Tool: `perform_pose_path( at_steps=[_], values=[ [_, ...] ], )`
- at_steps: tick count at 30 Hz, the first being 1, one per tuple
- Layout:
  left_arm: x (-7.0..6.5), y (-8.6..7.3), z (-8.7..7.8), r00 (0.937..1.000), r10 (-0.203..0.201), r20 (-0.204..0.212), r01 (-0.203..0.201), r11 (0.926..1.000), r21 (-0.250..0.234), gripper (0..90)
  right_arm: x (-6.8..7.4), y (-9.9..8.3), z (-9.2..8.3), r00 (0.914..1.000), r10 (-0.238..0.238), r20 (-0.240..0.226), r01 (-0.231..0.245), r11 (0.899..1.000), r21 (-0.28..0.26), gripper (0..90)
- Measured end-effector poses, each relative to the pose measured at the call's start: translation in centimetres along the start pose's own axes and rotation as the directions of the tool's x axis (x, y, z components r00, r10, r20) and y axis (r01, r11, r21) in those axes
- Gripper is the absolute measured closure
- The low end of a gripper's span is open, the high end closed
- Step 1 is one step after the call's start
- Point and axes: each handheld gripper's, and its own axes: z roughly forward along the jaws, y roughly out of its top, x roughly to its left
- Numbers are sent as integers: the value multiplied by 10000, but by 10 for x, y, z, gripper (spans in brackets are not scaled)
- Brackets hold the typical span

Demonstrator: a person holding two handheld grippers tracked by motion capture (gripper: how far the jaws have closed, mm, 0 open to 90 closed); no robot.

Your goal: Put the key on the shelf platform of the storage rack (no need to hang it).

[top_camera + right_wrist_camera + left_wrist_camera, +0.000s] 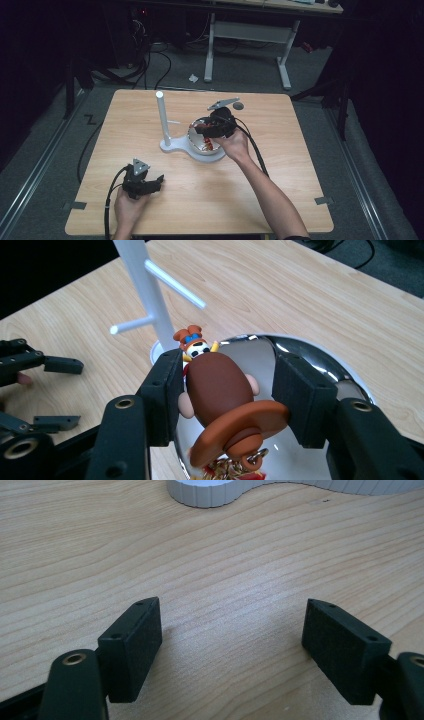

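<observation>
Over the steel bowl point(320, 370), right gripper point(227, 395) brackets the toy keychain point(220, 390), unpinched; left gripper point(232, 645) spread, idle; hanging on the stand point(162, 117) likely remains.

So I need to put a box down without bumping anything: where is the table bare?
Bare wood runs along the table's right side past the right gripper, along the far edge behind the white stand, and in the near middle beside the left gripper. It is crowded at the centre, around the stand and the metal bowl.
</observation>
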Motion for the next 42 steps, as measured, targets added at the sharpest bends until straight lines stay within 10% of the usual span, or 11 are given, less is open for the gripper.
perform_pose_path(
  at_steps=[42],
  values=[
    [1, 0, 0, 10000, -5, 21, 4, 10000, 39, 240, -24, -29, 30, 9935, 629, 950, -711, 9939, 846, 420]
  ],
)
